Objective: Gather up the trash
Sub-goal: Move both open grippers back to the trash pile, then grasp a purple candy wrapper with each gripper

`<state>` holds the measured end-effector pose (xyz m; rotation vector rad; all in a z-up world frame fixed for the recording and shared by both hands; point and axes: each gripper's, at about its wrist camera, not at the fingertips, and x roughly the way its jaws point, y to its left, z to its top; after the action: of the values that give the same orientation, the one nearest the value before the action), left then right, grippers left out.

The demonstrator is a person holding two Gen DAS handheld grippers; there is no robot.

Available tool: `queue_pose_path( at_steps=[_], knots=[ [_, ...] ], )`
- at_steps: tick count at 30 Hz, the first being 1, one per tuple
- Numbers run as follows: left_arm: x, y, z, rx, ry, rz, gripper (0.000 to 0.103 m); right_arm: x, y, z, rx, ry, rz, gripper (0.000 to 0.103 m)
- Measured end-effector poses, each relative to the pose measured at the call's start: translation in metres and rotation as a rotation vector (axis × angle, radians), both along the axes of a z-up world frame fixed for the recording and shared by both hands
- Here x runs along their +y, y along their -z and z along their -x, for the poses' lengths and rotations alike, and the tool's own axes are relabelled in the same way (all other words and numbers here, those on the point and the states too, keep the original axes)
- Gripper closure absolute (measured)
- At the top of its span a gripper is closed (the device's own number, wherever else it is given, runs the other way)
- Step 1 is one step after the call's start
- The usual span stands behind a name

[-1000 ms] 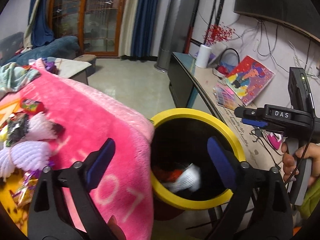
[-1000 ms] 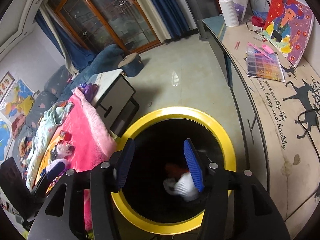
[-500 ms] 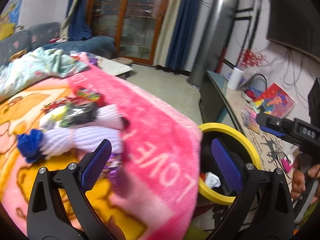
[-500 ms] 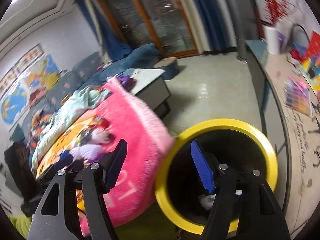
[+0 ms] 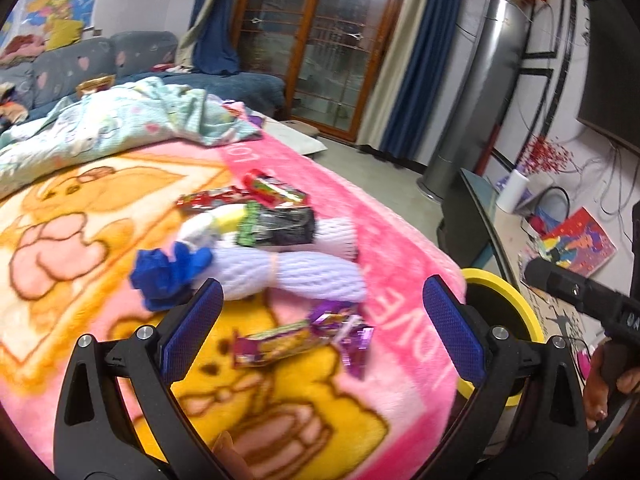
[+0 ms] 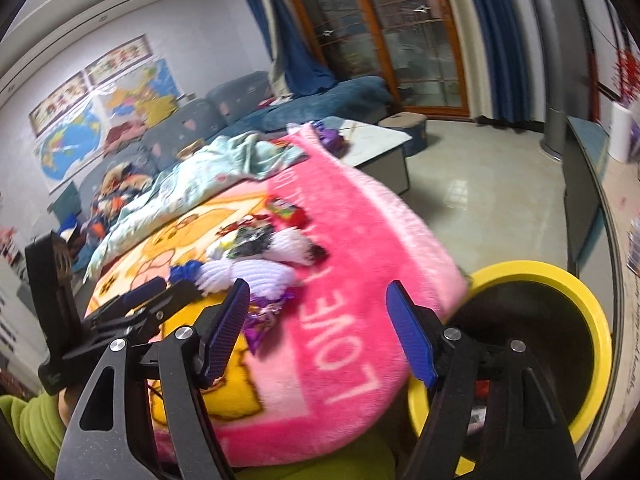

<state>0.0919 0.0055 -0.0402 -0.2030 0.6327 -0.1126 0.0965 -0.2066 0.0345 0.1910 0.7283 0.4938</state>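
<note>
Pink plush blanket [image 5: 400,248] printed with cartoon bears and the word "LOVE" covers the surface. Beside the blanket's edge stands a yellow-rimmed bin [image 6: 592,312]. On the blanket lies the trash: white foam nets [image 5: 304,276], a blue crumpled scrap [image 5: 168,276], and purple-and-yellow wrappers [image 5: 304,340]. The left gripper [image 5: 320,328] hovers over the wrappers, jaws wide apart and empty. The right gripper [image 6: 320,332] hangs between blanket and bin, likewise spread and empty.

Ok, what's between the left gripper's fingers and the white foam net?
In the left wrist view, candy wrappers lie between the open left gripper and the foam net.
</note>
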Motion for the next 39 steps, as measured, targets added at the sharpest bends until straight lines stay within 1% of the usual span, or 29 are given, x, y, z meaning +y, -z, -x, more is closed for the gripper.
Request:
queue_pose_path(
  at_steps=[8,10,16,18,19,20,24,27,29,30,31,32,33,36,37,38,39],
  knots=[
    [0.038,0.009,0.001,0.048,-0.090,0.025,0.011,0.043,0.012,0.002,0.003,-0.093,0.049,0.035],
    [0.050,0.014,0.001,0.067,-0.106,0.051,0.011,0.052,0.018,0.001,0.010,-0.112,0.061,0.035],
    [0.075,0.030,0.001,0.099,-0.086,0.140,0.011,0.074,0.037,-0.004,0.047,-0.162,0.080,0.035],
    [0.079,0.036,0.001,0.111,-0.062,0.182,0.011,0.080,0.044,-0.006,0.057,-0.174,0.091,0.035],
    [0.079,0.037,0.001,0.115,-0.054,0.191,0.013,0.084,0.048,-0.009,0.064,-0.181,0.095,0.035],
    [0.079,0.040,0.000,0.121,-0.035,0.204,0.018,0.087,0.051,-0.011,0.071,-0.184,0.096,0.038],
    [0.074,0.051,-0.006,0.153,0.029,0.251,0.030,0.094,0.065,-0.021,0.111,-0.191,0.093,0.047],
    [0.069,0.059,-0.011,0.175,0.068,0.253,0.037,0.097,0.074,-0.029,0.148,-0.195,0.075,0.056],
    [0.065,0.064,-0.014,0.190,0.086,0.257,0.042,0.097,0.081,-0.034,0.181,-0.202,0.055,0.068],
    [0.064,0.066,-0.015,0.197,0.092,0.260,0.043,0.096,0.083,-0.035,0.194,-0.204,0.049,0.072],
    [0.062,0.068,-0.017,0.202,0.099,0.261,0.046,0.096,0.086,-0.036,0.209,-0.211,0.044,0.078],
    [0.061,0.069,-0.017,0.207,0.107,0.259,0.049,0.097,0.088,-0.035,0.218,-0.218,0.043,0.081],
    [0.058,0.071,-0.018,0.213,0.112,0.253,0.050,0.096,0.089,-0.035,0.223,-0.223,0.043,0.081],
    [0.054,0.073,-0.019,0.222,0.121,0.234,0.059,0.094,0.088,-0.032,0.231,-0.233,0.033,0.084],
    [0.053,0.073,-0.019,0.225,0.126,0.232,0.067,0.094,0.088,-0.031,0.234,-0.234,0.029,0.086],
    [0.053,0.074,-0.019,0.228,0.129,0.232,0.070,0.094,0.088,-0.030,0.237,-0.237,0.027,0.087],
    [0.053,0.075,-0.019,0.232,0.131,0.233,0.070,0.092,0.087,-0.029,0.239,-0.239,0.027,0.088]
  ],
)
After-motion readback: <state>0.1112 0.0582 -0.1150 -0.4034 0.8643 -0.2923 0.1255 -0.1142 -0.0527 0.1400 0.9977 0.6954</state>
